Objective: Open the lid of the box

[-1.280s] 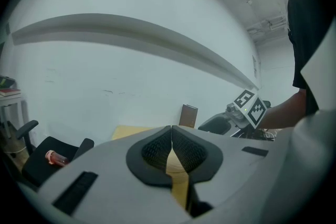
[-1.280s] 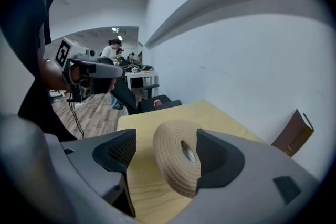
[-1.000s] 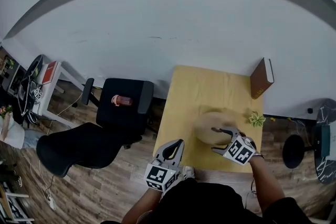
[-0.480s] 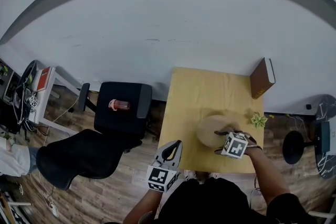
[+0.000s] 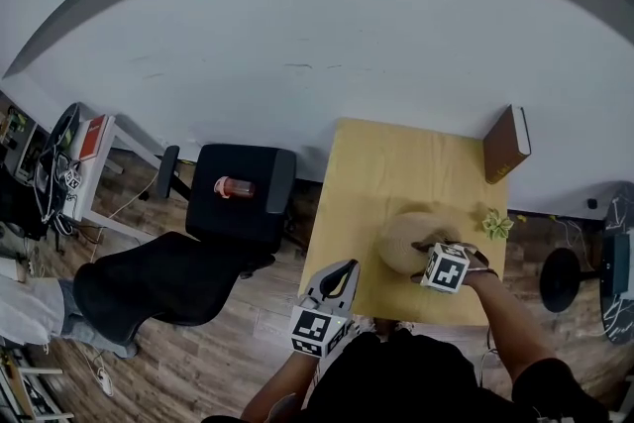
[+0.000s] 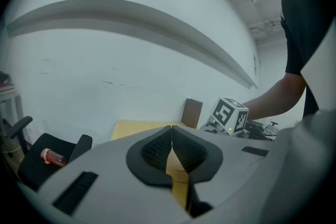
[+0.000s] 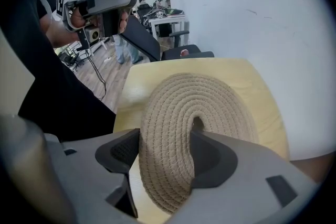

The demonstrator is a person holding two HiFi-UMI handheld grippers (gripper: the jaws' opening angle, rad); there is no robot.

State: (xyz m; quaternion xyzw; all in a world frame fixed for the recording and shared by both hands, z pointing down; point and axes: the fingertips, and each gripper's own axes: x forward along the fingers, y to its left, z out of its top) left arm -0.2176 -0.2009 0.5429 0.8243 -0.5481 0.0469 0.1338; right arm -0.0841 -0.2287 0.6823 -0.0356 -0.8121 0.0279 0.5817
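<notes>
A round box of coiled beige rope point(image 5: 408, 238) stands on the small yellow table point(image 5: 396, 163), its lid point(image 7: 205, 97) on top. My right gripper point(image 5: 426, 255) reaches over the box's near side. In the right gripper view its jaws point(image 7: 165, 152) are closing, with the near part of the lid between them and both pads touching the rope. My left gripper point(image 5: 345, 272) hangs off the table's near left corner, away from the box. It is shut with nothing in it point(image 6: 171, 131).
A brown book point(image 5: 507, 144) stands at the table's far right corner and a small green plant point(image 5: 495, 225) sits right of the box. A black chair point(image 5: 238, 193) holding a red bottle point(image 5: 236, 186) stands left of the table. A round stool point(image 5: 558, 280) is at the right.
My right gripper has moved in over the box's near side and its jaws have come around the lid. The left gripper has stayed where it was.
</notes>
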